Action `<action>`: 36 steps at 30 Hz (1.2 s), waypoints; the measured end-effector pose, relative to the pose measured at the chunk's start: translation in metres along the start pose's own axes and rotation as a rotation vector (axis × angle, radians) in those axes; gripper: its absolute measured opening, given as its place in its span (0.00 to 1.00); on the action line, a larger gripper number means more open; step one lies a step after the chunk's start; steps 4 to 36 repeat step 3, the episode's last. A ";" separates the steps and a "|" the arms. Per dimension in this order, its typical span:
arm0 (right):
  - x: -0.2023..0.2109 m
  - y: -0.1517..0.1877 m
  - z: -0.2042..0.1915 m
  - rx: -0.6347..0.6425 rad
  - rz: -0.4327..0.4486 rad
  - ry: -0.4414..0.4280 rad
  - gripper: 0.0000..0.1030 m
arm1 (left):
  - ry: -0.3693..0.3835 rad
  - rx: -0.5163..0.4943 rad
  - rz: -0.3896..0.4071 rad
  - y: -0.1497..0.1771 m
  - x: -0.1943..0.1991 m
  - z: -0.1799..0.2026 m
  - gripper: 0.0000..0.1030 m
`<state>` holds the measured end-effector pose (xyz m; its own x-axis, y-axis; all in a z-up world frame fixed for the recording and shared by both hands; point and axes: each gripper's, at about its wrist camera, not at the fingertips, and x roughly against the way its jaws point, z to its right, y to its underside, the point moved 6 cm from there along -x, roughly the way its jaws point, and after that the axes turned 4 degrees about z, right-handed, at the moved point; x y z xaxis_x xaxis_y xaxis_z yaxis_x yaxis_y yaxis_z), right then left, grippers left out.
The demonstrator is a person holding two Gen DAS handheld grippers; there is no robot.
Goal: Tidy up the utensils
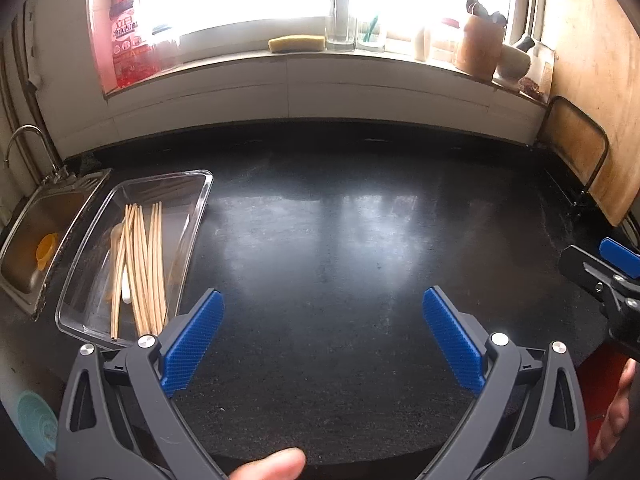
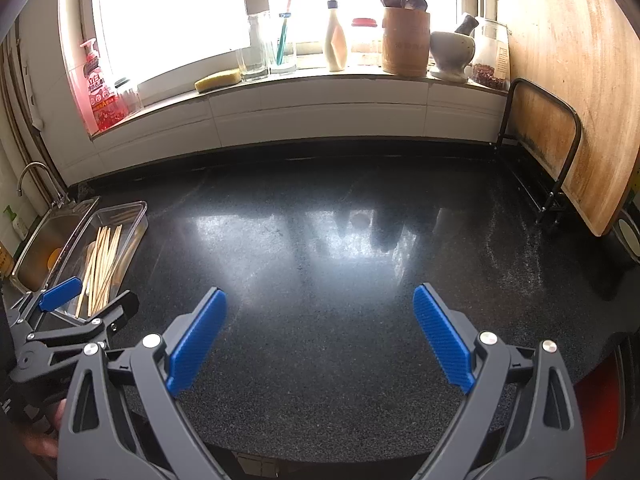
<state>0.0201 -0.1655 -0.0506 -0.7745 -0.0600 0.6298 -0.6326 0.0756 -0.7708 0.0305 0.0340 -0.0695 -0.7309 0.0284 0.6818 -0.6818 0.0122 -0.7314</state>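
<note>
Nearest the lenses: 2 hand-held grippers, both spread wide and holding nothing. Left gripper hanging over bare black countertop, a thumb showing at the bottom edge of its view. Right gripper likewise poised above the polished stone, jaws well apart, blue pads facing each other across an empty gap.

Just left of the left gripper: a clear plastic tray at the counter's edge, beside the steel sink. Inside it, a bundle of pale wooden chopsticks lying lengthwise, roughly parallel, with what looks like a light-coloured spoon partly beneath them. No loose utensils visible on the counter in either view, suggesting the sorting is largely done or yet to draw from elsewhere.

Handling, by judgement: chopsticks light, stiff, thin and smooth, prone to roll or splay if pinched at 1 end; best taken crosswise near mid-length, several at once only if lined up. Tray light and slippery, its thin wall the only purchase.

Farther back: windowsill with a yellow sponge, glasses, a wooden utensil holder and a mortar and pestle. At far right, a large wooden cutting board upright in a black wire rack.
</note>
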 end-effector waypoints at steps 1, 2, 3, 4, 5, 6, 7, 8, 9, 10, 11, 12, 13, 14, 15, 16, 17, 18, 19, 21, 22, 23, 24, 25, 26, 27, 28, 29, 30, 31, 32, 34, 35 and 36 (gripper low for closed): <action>0.000 0.000 0.000 0.000 -0.002 0.000 0.89 | 0.005 0.008 -0.015 0.001 -0.002 -0.001 0.94; 0.000 0.000 0.000 -0.001 -0.003 -0.002 0.89 | 0.008 0.015 -0.029 0.002 -0.004 -0.002 0.94; 0.000 0.001 0.000 -0.001 -0.002 -0.002 0.89 | 0.004 0.018 -0.034 0.003 -0.005 -0.002 0.94; 0.000 0.001 0.000 -0.001 -0.002 -0.002 0.89 | 0.004 0.018 -0.034 0.003 -0.005 -0.002 0.94; 0.000 0.001 0.000 -0.001 -0.002 -0.002 0.89 | 0.004 0.018 -0.034 0.003 -0.005 -0.002 0.94; 0.000 0.001 0.000 -0.001 -0.002 -0.002 0.89 | 0.004 0.018 -0.034 0.003 -0.005 -0.002 0.94; 0.000 0.001 0.000 -0.001 -0.002 -0.002 0.89 | 0.004 0.018 -0.034 0.003 -0.005 -0.002 0.94; 0.000 0.001 0.000 -0.001 -0.002 -0.002 0.89 | 0.004 0.018 -0.034 0.003 -0.005 -0.002 0.94; 0.000 0.001 0.000 -0.001 -0.002 -0.002 0.89 | 0.004 0.018 -0.034 0.003 -0.005 -0.002 0.94; 0.000 0.001 0.000 -0.001 -0.002 -0.002 0.89 | 0.004 0.018 -0.034 0.003 -0.005 -0.002 0.94; 0.000 0.001 0.000 -0.001 -0.002 -0.002 0.89 | 0.004 0.018 -0.034 0.003 -0.005 -0.002 0.94; 0.000 0.001 0.000 -0.001 -0.002 -0.002 0.89 | 0.004 0.018 -0.034 0.003 -0.005 -0.002 0.94; 0.000 0.001 0.000 -0.001 -0.002 -0.002 0.89 | 0.004 0.018 -0.034 0.003 -0.005 -0.002 0.94; 0.000 0.001 0.000 -0.001 -0.002 -0.002 0.89 | 0.004 0.018 -0.034 0.003 -0.005 -0.002 0.94; 0.000 0.001 0.000 -0.001 -0.002 -0.002 0.89 | 0.004 0.018 -0.034 0.003 -0.005 -0.002 0.94; 0.000 0.001 0.000 -0.001 -0.002 -0.002 0.89 | 0.004 0.018 -0.034 0.003 -0.005 -0.002 0.94; 0.000 0.001 0.000 -0.001 -0.002 -0.002 0.89 | 0.004 0.018 -0.034 0.003 -0.005 -0.002 0.94; 0.000 0.001 0.000 -0.001 -0.002 -0.002 0.89 | 0.004 0.018 -0.034 0.003 -0.005 -0.002 0.94; 0.000 0.001 0.000 -0.001 -0.002 -0.002 0.89 | 0.004 0.018 -0.034 0.003 -0.005 -0.002 0.94; 0.000 0.001 0.000 -0.001 -0.002 -0.002 0.89 | 0.004 0.018 -0.034 0.003 -0.005 -0.002 0.94; 0.000 0.001 0.000 -0.001 -0.002 -0.002 0.89 | 0.004 0.018 -0.034 0.003 -0.005 -0.002 0.94; 0.000 0.001 0.000 -0.001 -0.002 -0.002 0.89 | 0.004 0.018 -0.034 0.003 -0.005 -0.002 0.94; 0.000 0.001 0.000 -0.001 -0.002 -0.002 0.89 | 0.004 0.018 -0.034 0.003 -0.005 -0.002 0.94; 0.000 0.001 0.000 -0.001 -0.002 -0.002 0.89 | 0.004 0.018 -0.034 0.003 -0.005 -0.002 0.94; 0.000 0.001 0.000 -0.001 -0.002 -0.002 0.89 | 0.004 0.018 -0.034 0.003 -0.005 -0.002 0.94; 0.000 0.001 0.000 -0.001 -0.002 -0.002 0.89 | 0.004 0.018 -0.034 0.003 -0.005 -0.002 0.94; 0.000 0.001 0.000 -0.001 -0.002 -0.002 0.89 | 0.004 0.018 -0.034 0.003 -0.005 -0.002 0.94; 0.000 0.001 0.000 -0.001 -0.002 -0.002 0.89 | 0.004 0.018 -0.034 0.003 -0.005 -0.002 0.94; 0.000 0.001 0.000 -0.001 -0.002 -0.002 0.89 | 0.004 0.018 -0.034 0.003 -0.005 -0.002 0.94; 0.000 0.001 0.000 -0.001 -0.002 -0.002 0.89 | 0.004 0.018 -0.034 0.003 -0.005 -0.002 0.94; 0.000 0.001 0.000 -0.001 -0.002 -0.002 0.89 | 0.004 0.018 -0.034 0.003 -0.005 -0.002 0.94; 0.000 0.001 0.000 -0.001 -0.002 -0.002 0.89 | 0.004 0.018 -0.034 0.003 -0.005 -0.002 0.94; 0.000 0.001 0.000 -0.001 -0.002 -0.002 0.89 | 0.004 0.018 -0.034 0.003 -0.005 -0.002 0.94; 0.000 0.001 0.000 -0.001 -0.002 -0.002 0.89 | 0.004 0.018 -0.034 0.003 -0.005 -0.002 0.94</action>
